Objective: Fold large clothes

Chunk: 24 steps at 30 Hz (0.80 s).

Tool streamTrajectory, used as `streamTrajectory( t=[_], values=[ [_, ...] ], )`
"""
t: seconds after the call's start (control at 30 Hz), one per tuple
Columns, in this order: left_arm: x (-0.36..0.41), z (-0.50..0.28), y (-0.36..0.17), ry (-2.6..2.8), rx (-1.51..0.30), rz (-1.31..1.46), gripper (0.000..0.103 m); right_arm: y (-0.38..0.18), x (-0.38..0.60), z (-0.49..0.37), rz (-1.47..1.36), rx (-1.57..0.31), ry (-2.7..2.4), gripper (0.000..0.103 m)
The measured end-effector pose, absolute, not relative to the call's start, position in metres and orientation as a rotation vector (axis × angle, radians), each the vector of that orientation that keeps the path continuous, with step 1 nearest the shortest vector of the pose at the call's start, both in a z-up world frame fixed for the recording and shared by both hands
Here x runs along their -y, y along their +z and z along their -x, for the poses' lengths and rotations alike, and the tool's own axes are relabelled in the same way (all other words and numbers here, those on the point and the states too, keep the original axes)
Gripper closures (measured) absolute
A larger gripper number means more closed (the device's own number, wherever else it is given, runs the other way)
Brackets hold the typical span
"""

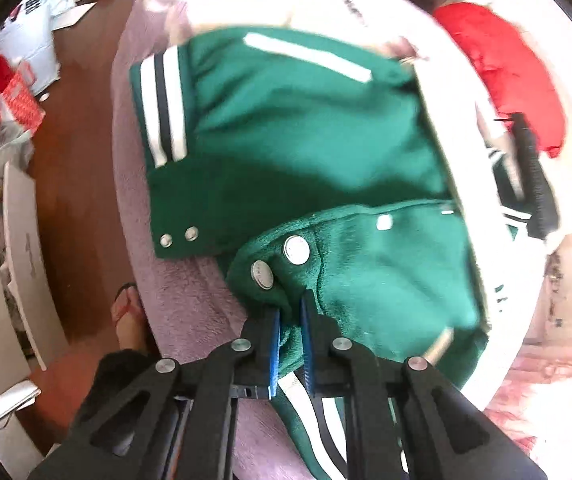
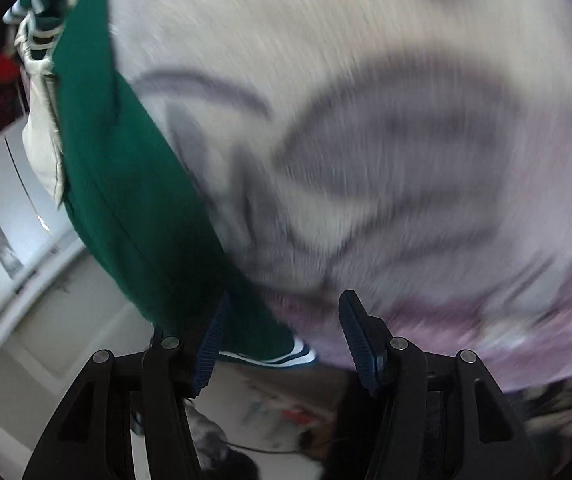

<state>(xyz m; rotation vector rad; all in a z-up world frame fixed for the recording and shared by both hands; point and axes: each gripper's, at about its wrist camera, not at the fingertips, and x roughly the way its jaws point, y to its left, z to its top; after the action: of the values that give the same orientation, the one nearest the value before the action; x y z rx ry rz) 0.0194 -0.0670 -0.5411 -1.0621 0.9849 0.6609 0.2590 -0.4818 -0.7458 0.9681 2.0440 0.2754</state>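
Note:
A green varsity jacket (image 1: 286, 140) with white sleeves, striped cuffs and metal snaps lies spread on a pink fleece blanket (image 1: 189, 292). My left gripper (image 1: 290, 308) is shut on a bunched fold of the jacket's front edge, just below two snaps (image 1: 296, 250). In the blurred right wrist view, the jacket's (image 2: 125, 180) green edge runs down the left side to its striped hem (image 2: 286, 354). My right gripper (image 2: 286, 300) stands open there. The hem sits low between its fingers, and the pads are apart from it.
A red garment (image 1: 506, 72) lies on the bed past the jacket. A person's sandalled foot (image 1: 127, 312) stands on the wooden floor (image 1: 81, 200) beside the bed. White drawers (image 1: 17, 220) and a red bag (image 1: 21, 100) are at the left. A patterned grey blanket (image 2: 366, 120) fills the right wrist view.

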Motion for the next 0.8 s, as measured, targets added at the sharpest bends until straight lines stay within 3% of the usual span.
streamTrajectory(
  t=[0.2,0.23,0.27,0.3,0.43,0.5,0.63,0.77,0.8],
  values=[
    [0.075,-0.022,-0.509,0.564,-0.914,1.070,0.096,-0.735,0.441,-0.228,-0.999,-2.030,0.395,0.044],
    [0.076,-0.023,-0.507,0.555,-0.912,1.059,0.096,-0.734,0.431,-0.225,-0.973,-2.024,0.417,0.047],
    [0.077,-0.020,-0.507,0.556,-0.916,1.053,0.096,-0.732,0.420,-0.222,-0.895,-2.017,0.416,0.074],
    [0.076,-0.018,-0.507,0.551,-0.907,1.070,0.096,-0.729,0.414,-0.219,-0.853,-2.000,0.413,0.081],
    [0.065,-0.007,-0.499,0.543,-0.838,1.099,0.097,-0.705,0.408,-0.210,-1.110,-1.868,0.608,0.088],
    [0.060,-0.008,-0.518,0.551,-0.913,1.059,0.096,-0.705,0.418,-0.200,-0.986,-1.902,0.565,0.088],
    [0.065,0.003,-0.607,0.540,-1.160,1.140,0.091,-0.741,0.458,-0.185,-0.905,-2.059,0.277,0.060],
    [0.064,0.023,-0.619,0.568,-1.188,1.213,0.094,-0.722,0.465,-0.202,-0.848,-2.062,0.244,0.042],
    [0.063,0.031,-0.617,0.571,-1.166,1.241,0.094,-0.708,0.469,-0.211,-0.833,-2.006,0.255,0.042]
  ],
)
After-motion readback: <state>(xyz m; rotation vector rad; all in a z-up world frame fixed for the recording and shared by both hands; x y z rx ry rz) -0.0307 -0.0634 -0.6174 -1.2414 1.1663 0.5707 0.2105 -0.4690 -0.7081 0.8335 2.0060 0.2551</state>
